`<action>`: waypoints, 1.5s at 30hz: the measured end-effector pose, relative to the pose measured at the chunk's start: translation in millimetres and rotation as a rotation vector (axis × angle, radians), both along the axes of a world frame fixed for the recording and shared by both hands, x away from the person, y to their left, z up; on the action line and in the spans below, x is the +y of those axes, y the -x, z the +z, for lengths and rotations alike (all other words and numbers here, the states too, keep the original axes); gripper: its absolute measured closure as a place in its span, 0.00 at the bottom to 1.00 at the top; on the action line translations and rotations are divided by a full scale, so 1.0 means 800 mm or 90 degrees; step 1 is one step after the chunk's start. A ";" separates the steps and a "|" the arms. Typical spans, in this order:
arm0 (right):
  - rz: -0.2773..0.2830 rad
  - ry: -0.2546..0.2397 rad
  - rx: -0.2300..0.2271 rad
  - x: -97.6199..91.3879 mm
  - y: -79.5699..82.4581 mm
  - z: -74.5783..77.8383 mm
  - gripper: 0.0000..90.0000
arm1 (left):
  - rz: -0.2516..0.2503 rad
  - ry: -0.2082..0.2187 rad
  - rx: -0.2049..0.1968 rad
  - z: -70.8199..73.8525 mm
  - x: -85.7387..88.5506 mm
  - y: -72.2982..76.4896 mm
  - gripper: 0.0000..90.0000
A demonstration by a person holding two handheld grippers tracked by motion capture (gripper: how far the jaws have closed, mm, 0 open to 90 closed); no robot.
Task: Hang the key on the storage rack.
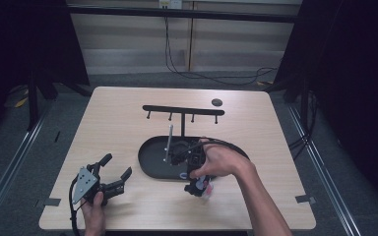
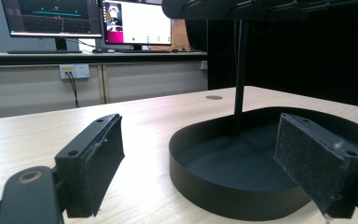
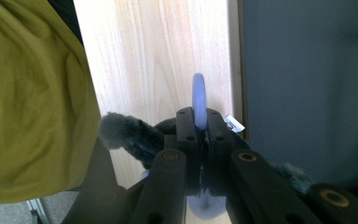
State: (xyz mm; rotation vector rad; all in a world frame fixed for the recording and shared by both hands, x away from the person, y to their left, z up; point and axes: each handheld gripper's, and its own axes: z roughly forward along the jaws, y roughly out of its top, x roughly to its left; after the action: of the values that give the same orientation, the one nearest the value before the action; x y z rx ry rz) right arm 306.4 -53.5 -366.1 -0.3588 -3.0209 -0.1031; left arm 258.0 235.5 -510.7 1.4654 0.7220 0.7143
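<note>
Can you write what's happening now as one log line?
right gripper: shut on pale blue ring | left gripper: open, resting on table | black tray: beside it

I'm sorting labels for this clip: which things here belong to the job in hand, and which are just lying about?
In the job:
right gripper, shut on the pale blue ring
grey fluffy piece hanging by that ring
black hook stand with its oval tray

Just lying about:
left gripper, jaws open, holding nothing
small dark disc
monitors behind
</note>
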 end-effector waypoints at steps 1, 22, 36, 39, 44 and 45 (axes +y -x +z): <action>-0.001 0.002 0.001 -0.001 0.000 0.003 0.98 | 0.000 0.000 0.000 0.000 0.000 0.000 0.17; 0.022 0.006 -0.015 -0.001 -0.015 0.042 0.97 | 0.000 0.000 0.000 0.000 0.000 0.000 0.17; 0.024 -0.004 -0.036 -0.002 -0.054 0.060 0.97 | 0.000 0.000 0.000 0.000 0.000 0.000 0.17; 0.027 0.001 -0.042 -0.002 -0.060 0.064 0.97 | 0.000 0.000 0.000 0.000 0.000 0.000 0.17; 0.012 -0.008 -0.039 -0.008 -0.073 0.071 0.97 | 0.000 0.000 0.000 0.000 0.000 0.000 0.17; 0.010 -0.012 -0.042 -0.009 -0.077 0.072 0.97 | 0.000 0.000 0.000 0.000 0.000 0.000 0.17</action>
State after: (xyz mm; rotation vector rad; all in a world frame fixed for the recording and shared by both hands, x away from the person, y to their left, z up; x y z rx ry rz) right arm 367.9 -60.6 -308.7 -0.3356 -3.0856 -0.1440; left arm 258.0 235.6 -510.7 1.4664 0.7216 0.7140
